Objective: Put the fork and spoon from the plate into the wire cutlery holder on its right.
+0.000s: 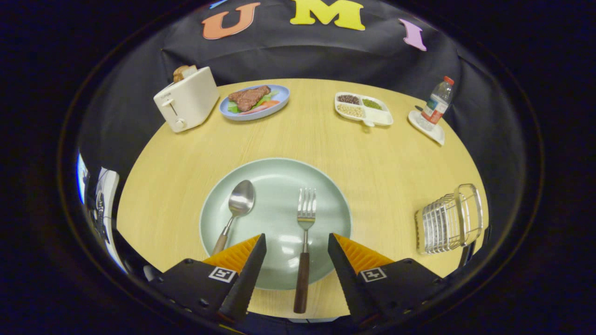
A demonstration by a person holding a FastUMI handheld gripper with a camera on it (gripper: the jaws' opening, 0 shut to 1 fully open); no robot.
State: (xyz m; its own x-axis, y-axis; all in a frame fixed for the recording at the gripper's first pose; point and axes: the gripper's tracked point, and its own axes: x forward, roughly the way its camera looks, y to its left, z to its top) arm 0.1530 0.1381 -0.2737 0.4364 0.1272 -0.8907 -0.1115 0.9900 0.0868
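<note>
On the pale green plate point(279, 172) lay the fork point(305, 232), its tines pointing away from the gripper point(297, 244) and its dark wooden handle running back over the plate's near rim onto the table point(326, 139); the long axis sat almost in line with the gripper's forward look, so the handle passed straight between the two fingers, nearer the right one than the left; neither finger touched it. The fingers stood spread wide apart, gripping nothing, raised above the handle as far as could be judged. The spoon point(235, 214) lay to the left of the fork, bowl away, its handle slanting toward the left finger and partly hidden behind it. Well off to the right of the plate, near the table's edge, stood the wire cutlery holder point(447, 221), empty as far as its bars let one see; neither piece had yet been moved, so the task looked to be at its start. The fork seemed the likelier first pick; a lowering onto the handle and a squeeze across its width would probably do, since the handle already ran lengthwise through the gap. Beyond the plate stood a toaster point(186, 100), a blue plate of food point(255, 102), a divided dish point(363, 109) and a water bottle point(436, 104).
</note>
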